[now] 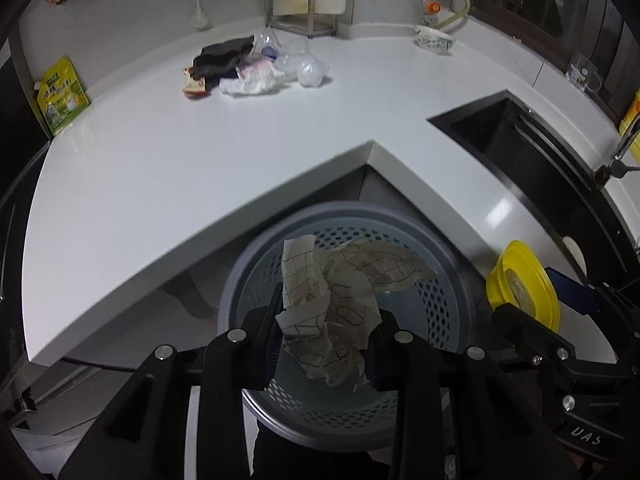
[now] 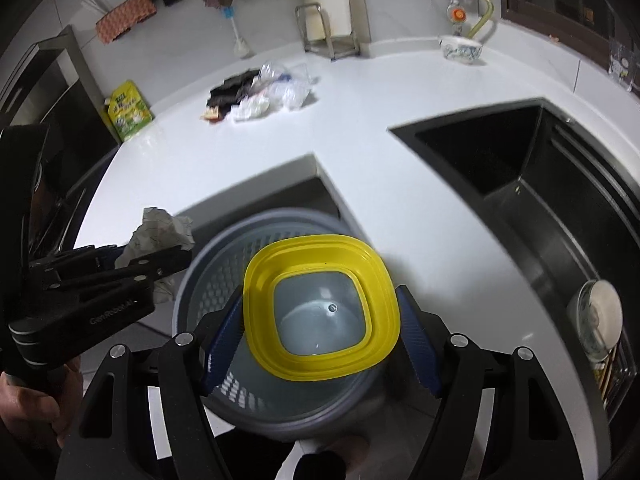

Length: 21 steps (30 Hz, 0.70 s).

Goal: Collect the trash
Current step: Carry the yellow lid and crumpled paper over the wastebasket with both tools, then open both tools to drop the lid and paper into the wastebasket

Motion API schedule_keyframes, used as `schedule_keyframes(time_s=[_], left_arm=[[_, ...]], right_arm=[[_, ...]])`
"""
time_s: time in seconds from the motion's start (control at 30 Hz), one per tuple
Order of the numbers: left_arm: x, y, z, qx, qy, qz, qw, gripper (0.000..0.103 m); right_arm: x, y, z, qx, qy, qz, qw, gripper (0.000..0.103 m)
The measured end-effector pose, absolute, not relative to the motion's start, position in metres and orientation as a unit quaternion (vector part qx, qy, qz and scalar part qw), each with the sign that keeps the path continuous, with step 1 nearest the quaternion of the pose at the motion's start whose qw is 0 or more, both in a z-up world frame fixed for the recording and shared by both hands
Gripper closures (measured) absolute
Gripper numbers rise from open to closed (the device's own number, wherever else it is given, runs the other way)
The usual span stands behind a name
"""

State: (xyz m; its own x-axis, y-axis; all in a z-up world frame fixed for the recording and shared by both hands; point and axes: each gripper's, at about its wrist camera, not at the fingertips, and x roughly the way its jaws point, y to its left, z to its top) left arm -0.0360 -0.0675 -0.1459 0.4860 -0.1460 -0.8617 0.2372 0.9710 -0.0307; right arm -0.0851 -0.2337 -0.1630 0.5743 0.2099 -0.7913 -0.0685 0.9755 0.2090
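Trash is what both hands carry right now, poised over the grey perforated plastic waste basket (image 1: 436,300) tucked into the inner corner of the white L-shaped tabletop (image 1: 200,168). Starting at the left: the left tongs (image 1: 326,340) are clamped on a crumpled sheet of pale paper with dark line markings (image 1: 340,304), pinched from both sides so the wad hangs directly above the basket's mouth, a sensible spot for a straight drop. The paper looks light and creased, all folds and loose flaps, so it should fall freely once the jaws part.

Moving right, the right tongs (image 2: 322,308) grip a yellow-rimmed square plastic lid with a clear centre (image 2: 320,304), blue ribbed pads (image 2: 224,340) pressing its opposite edges. It sits flat and face-on to the camera, the basket's pierced wall showing beneath it; held level like this, it is lined up to drop in as well. The lid appears rigid and smooth, with rounded corners.

Farther back on the tabletop, well apart from the basket, waits a heap of remaining litter (image 1: 256,68): dark cloth-like scraps, crinkled clear plastic, white wrappers. Judged from this, collecting is only partly done. At the far right lies a dark recessed sink (image 2: 500,160).
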Motion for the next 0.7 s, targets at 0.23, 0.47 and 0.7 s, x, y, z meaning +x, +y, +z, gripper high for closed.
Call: schedule_keyframes(time_s=[0.23,0.47,0.7], left_arm=[[-0.039,-0.068,-0.174,0.056,0.516,-0.1,0.849,0.068],[-0.035,-0.065,-0.193,0.051,0.527,-0.095,0.843,0.066],[-0.03,-0.056,-0.201,0.041,0.532,-0.084,0.842,0.055]], right_arm=[[-0.084,-0.226,-0.196,0.081,0.486,0.095,0.865,0.033],[-0.074,-0.225,-0.217,0.093,0.499,0.103,0.856,0.033],[-0.065,-0.226,-0.227,0.098,0.51,0.101,0.849,0.032]])
